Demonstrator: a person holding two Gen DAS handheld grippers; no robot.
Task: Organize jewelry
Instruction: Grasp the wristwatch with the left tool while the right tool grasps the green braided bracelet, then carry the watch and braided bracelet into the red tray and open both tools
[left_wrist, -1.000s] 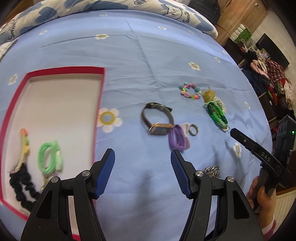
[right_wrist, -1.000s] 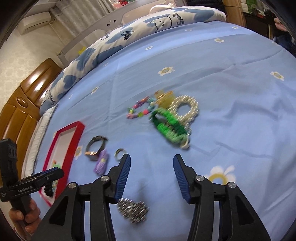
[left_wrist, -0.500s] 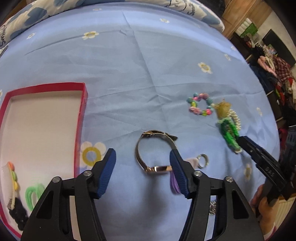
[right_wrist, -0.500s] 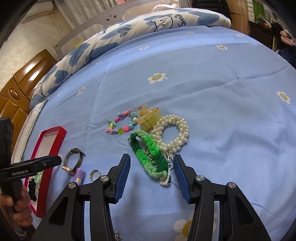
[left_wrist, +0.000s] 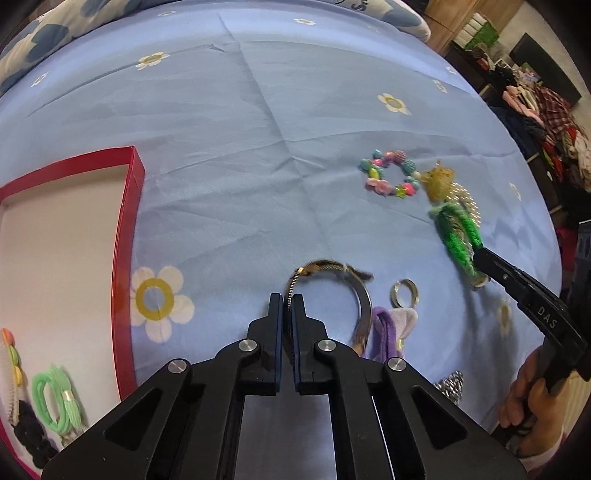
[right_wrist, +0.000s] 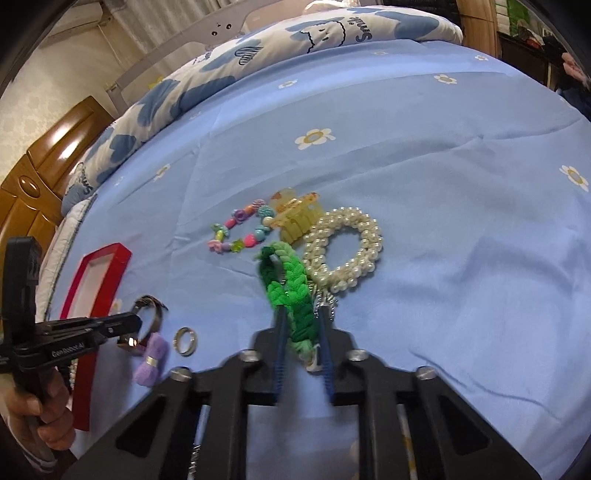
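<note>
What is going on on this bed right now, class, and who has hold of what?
A person is sorting jewelry on a blue bedsheet with a handheld gripper in each hand. The left gripper has just closed on the band of a wristwatch. The right gripper has just closed on a green braided bracelet. Both pieces seem to be on the sheet. A red tray already holds hair ties.

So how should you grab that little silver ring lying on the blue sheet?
The silver ring lies flat, so there's no edge sticking up. Come straight down from above, one finger inside the hole and one outside, and pinch the band. Pick the side facing the beaded bracelet: the purple hair tie crowds the near side, and the watch lies beside it.
</note>
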